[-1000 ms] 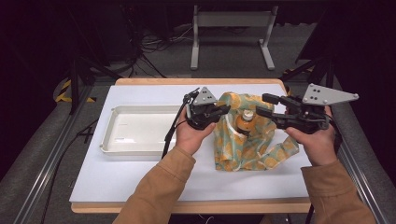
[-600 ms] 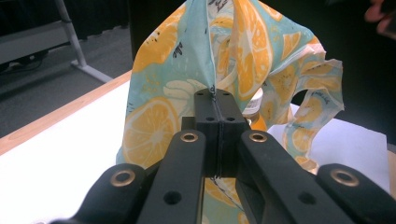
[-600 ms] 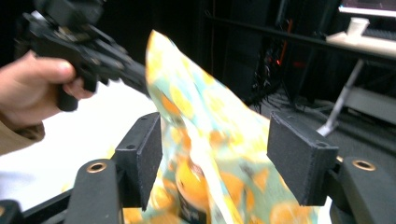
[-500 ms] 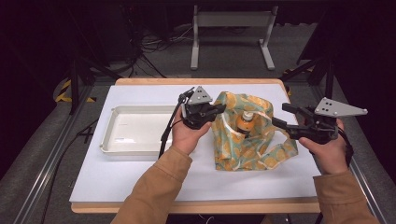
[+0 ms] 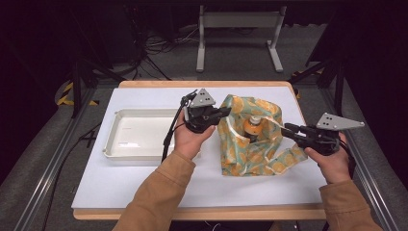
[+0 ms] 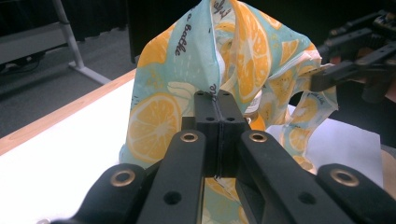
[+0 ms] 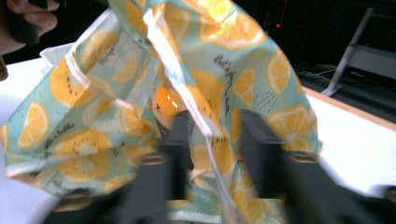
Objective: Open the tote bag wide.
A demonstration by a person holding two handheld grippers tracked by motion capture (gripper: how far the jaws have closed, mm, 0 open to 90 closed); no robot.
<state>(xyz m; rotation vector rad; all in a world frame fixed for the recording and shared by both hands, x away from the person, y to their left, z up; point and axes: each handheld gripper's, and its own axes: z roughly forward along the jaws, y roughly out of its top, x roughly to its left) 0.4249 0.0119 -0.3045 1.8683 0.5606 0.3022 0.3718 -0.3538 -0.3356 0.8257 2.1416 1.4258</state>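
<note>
White table [image 5: 120, 187], left gripper [image 5: 222, 113] pinching bag [image 5: 240, 154]

High view looked forward and down over table [image 5: 144, 192]. Both gripper views sat close along own jaws, facing bag [image 6: 224, 51] from opposite sides; all shared bag.

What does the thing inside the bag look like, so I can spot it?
On the white table mat, right of the white tray, stands a teal bag printed with orange slices. In its open mouth sits an orange bottle with a pale cap, the one solid, plain-coloured item among the patterned folds.
</note>
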